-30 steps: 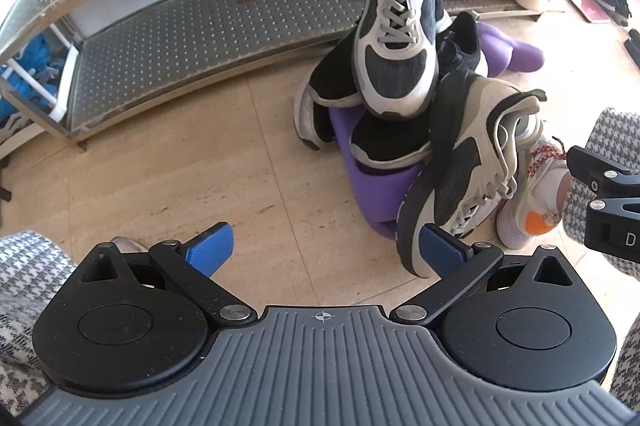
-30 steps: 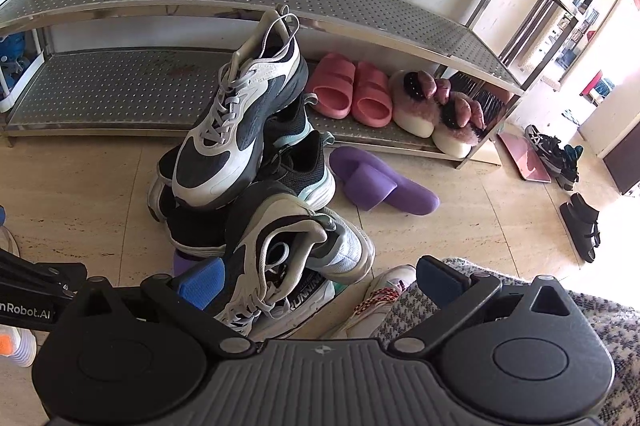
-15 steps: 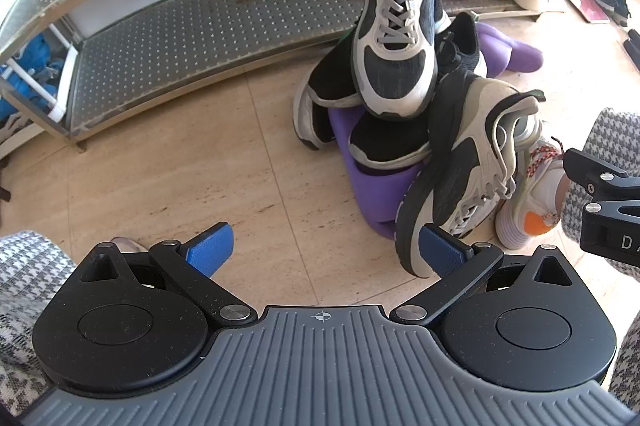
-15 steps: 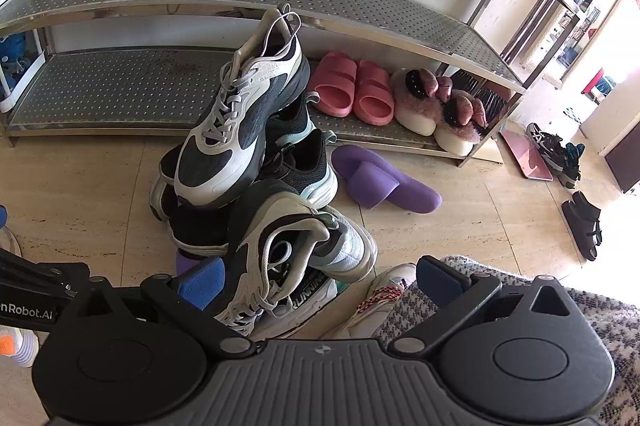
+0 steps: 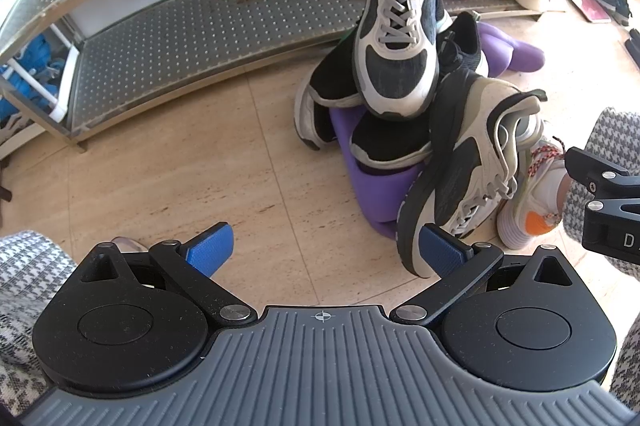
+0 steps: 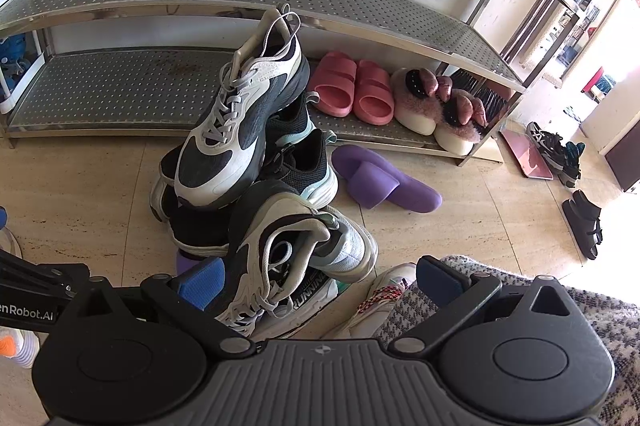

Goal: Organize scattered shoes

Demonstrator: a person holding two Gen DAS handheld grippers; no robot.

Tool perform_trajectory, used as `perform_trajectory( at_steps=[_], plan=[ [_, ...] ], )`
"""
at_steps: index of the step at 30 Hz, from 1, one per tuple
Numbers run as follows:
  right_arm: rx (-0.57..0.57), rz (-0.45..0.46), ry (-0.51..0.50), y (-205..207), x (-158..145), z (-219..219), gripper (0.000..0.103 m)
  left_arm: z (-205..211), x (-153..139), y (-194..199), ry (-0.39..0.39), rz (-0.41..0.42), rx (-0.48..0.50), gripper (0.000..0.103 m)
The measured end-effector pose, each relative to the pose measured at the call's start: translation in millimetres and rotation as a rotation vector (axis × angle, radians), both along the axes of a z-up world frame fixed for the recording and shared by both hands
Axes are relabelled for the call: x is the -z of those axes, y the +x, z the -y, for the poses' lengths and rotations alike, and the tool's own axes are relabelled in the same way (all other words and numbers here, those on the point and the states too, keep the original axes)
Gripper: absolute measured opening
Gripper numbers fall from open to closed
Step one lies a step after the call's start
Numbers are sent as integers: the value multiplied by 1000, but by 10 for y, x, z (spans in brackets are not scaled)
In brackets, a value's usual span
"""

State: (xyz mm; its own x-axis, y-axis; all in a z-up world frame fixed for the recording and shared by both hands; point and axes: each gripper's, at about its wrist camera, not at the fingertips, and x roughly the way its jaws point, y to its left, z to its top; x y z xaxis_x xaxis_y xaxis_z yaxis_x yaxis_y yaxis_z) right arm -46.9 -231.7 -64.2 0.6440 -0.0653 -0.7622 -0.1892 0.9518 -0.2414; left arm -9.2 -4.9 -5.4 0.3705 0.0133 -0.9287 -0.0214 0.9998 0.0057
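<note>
Hovering low over the tiled floor (image 5: 168, 162), the left gripper (image 5: 326, 250) has its jaws wide apart, nothing between them but bare tile. Its right blue pad sits just in front of the toe of a beige-and-black sneaker (image 5: 468, 178) lying on its side at the near edge of the shoe pile. The right gripper (image 6: 316, 280) has its jaws spread too, straddling that same sneaker (image 6: 288, 246) without closing on it; its left pad is tucked against the shoe's sole side, while the right pad hangs over a houndstooth fabric (image 6: 424, 310).

On top of the heap sits a white-and-navy sneaker (image 6: 240, 130), heel up, leaning toward the front rail of the metal shoe rack (image 6: 120, 86). Under it are black knit sneakers (image 6: 304, 162) and a purple slide (image 5: 380, 186) pinned at the bottom. A second purple slide (image 6: 384, 182) lies alone on the floor, just before the rack's front edge. On the rack's lower shelf, toward its right end, pink slides (image 6: 352, 90) and fluffy pink slippers (image 6: 436, 110) stand side by side. A white sneaker with orange trim (image 5: 532, 210) rests at the pile's near right.
</note>
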Motion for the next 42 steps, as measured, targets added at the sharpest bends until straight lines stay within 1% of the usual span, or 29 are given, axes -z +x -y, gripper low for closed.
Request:
perform_trajectory(
  at_steps=[5,8,18,20,23,25,27,29,33,38,39,40,41,42],
  plan=[
    [1,0,1,-7,4,-3,102,22,6,-70,0,2,-3,101],
    [1,0,1,-3,0,-1,102,-34,-17,50,1,-5,5,101],
    [5,-2,3,-8,6,10,102,-33,-10,34,5,-11,4,101],
    [12,-14,23,1,8,36,102,-46,-7,29,7,-20,-1,101],
    [31,-51,101,52,-27,118,102,-64,-22,43,27,-29,-8,101],
    [36,-84,163,124,-86,165,102,-99,-107,154,82,-18,8,99],
    [19,-103,211,211,-140,171,102,-117,-188,244,93,-3,25,98],
    [-28,-106,226,320,-182,126,102,-132,-251,366,86,9,33,98],
    [-33,-161,208,621,-171,-8,102,-93,-297,715,95,21,91,98],
    [34,-219,244,989,-124,-51,102,-172,-249,1022,32,42,103,98],
    [47,-215,263,1049,-131,-40,99,-191,-239,1073,22,40,95,98],
    [60,-211,283,1109,-138,-29,91,-211,-229,1117,14,36,81,98],
    [71,-208,298,1165,-142,-21,86,-223,-233,1205,16,33,72,98],
    [74,-209,297,1206,-136,-26,76,-223,-245,1283,26,38,72,98]
  ],
)
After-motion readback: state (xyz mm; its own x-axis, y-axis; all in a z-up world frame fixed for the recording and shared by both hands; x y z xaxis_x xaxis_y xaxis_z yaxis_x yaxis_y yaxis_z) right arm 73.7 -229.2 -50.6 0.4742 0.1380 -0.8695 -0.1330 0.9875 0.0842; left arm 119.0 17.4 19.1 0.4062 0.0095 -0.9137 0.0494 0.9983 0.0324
